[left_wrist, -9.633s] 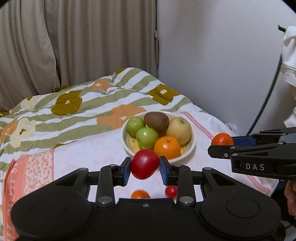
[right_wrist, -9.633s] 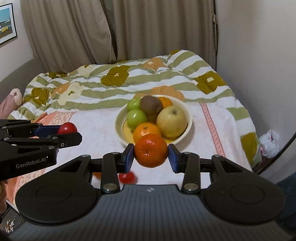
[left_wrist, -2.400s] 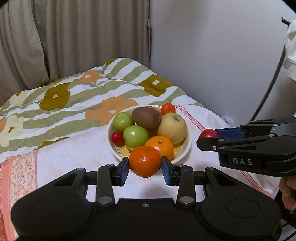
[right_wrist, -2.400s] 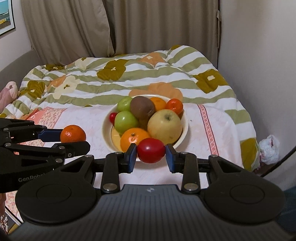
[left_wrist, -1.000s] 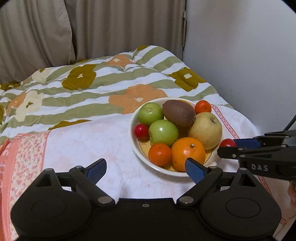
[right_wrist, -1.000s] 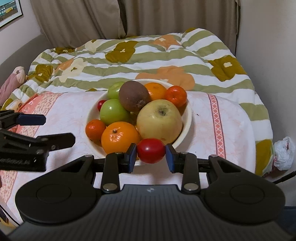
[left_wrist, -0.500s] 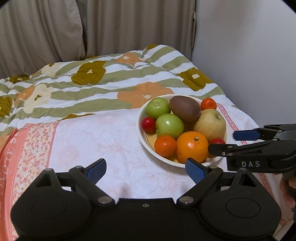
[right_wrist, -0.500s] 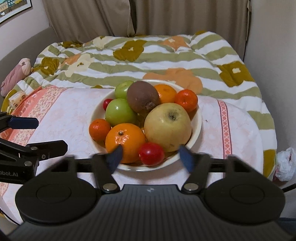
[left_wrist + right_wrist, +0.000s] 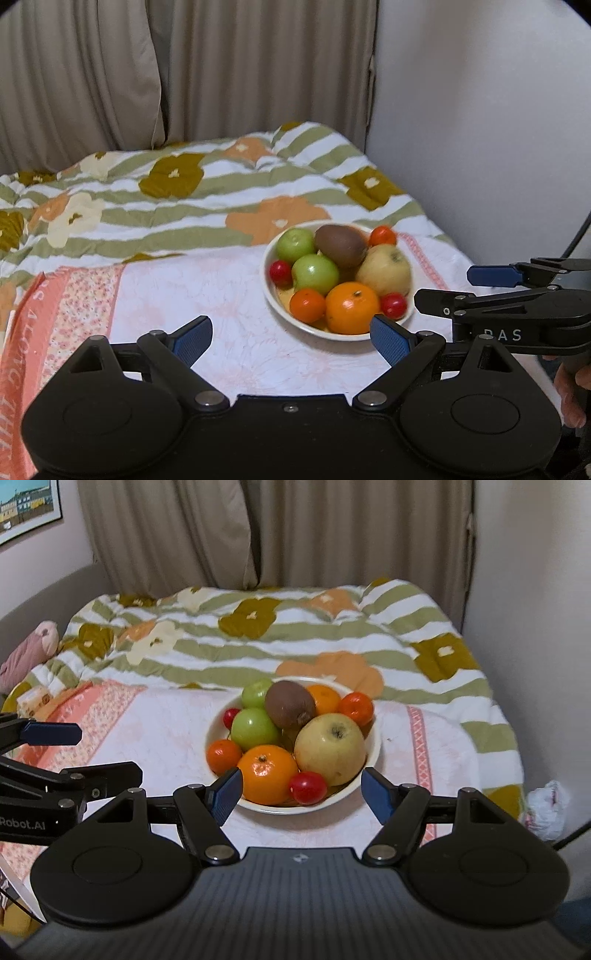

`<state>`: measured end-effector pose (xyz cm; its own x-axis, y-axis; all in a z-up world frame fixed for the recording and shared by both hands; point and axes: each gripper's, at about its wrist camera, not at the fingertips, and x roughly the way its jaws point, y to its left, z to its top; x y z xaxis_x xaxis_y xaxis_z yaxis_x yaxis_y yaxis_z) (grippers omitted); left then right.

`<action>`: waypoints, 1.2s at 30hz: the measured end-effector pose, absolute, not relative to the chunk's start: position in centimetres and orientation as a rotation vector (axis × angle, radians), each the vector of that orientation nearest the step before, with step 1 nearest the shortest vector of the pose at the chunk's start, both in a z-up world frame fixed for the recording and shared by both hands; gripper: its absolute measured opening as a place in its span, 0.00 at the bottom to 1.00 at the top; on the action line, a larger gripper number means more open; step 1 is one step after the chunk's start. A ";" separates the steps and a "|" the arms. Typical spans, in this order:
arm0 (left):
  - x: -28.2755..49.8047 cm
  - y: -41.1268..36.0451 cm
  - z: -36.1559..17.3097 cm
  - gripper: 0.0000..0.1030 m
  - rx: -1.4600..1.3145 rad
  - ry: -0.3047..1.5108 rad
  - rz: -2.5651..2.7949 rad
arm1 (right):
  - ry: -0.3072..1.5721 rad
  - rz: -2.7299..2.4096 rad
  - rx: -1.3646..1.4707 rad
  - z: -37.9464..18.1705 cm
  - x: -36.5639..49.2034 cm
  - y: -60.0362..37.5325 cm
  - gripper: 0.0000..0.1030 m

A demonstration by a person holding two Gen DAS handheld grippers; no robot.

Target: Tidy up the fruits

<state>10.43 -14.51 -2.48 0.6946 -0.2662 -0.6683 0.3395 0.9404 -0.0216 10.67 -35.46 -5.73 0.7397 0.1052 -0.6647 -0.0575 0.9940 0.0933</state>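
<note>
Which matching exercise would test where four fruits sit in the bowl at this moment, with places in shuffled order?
Things:
1. kiwi
2. yellow apple
3. large orange
4. small red tomato

Places in the bowl, seen from the right wrist:
A. at the near rim, between the large orange and the yellow apple
B. on top of the pile, toward the back
C. right side, the biggest fruit
D. near left of centre, beside a small tangerine

Pairs: 1-B, 2-C, 3-D, 4-A
</note>
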 end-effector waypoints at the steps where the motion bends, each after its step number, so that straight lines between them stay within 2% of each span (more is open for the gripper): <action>1: 9.8 -14.3 -1.9 0.92 0.102 0.716 -0.345 | 0.725 0.081 0.072 -5.2 10.1 -35.4 0.83; 11: 3.5 -11.9 3.4 0.94 0.087 0.599 -0.354 | 0.631 0.007 0.097 0.7 3.0 -33.9 0.84; 13: 2.6 -11.1 4.1 0.95 0.085 0.586 -0.338 | 0.622 -0.007 0.096 1.5 1.8 -33.5 0.86; 15: 1.7 -10.2 4.7 0.96 0.086 0.576 -0.317 | 0.614 -0.023 0.098 2.2 0.7 -33.1 0.95; 17: 0.9 -9.4 5.2 0.97 0.091 0.564 -0.291 | 0.604 -0.042 0.101 2.9 -0.4 -32.6 1.00; 21: -0.3 -8.1 5.6 1.00 0.096 0.545 -0.240 | 0.595 -0.063 0.088 3.8 -2.3 -31.9 1.00; 36: -2.1 -5.5 4.7 1.00 0.100 0.556 -0.168 | 0.601 -0.070 0.055 3.9 -5.4 -29.0 1.00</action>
<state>-2.09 -5.51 4.69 0.8362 -0.1312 -0.5325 0.1854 0.9814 0.0494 -5.40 -29.01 3.91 0.8225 -0.0502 -0.5665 0.0822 0.9961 0.0311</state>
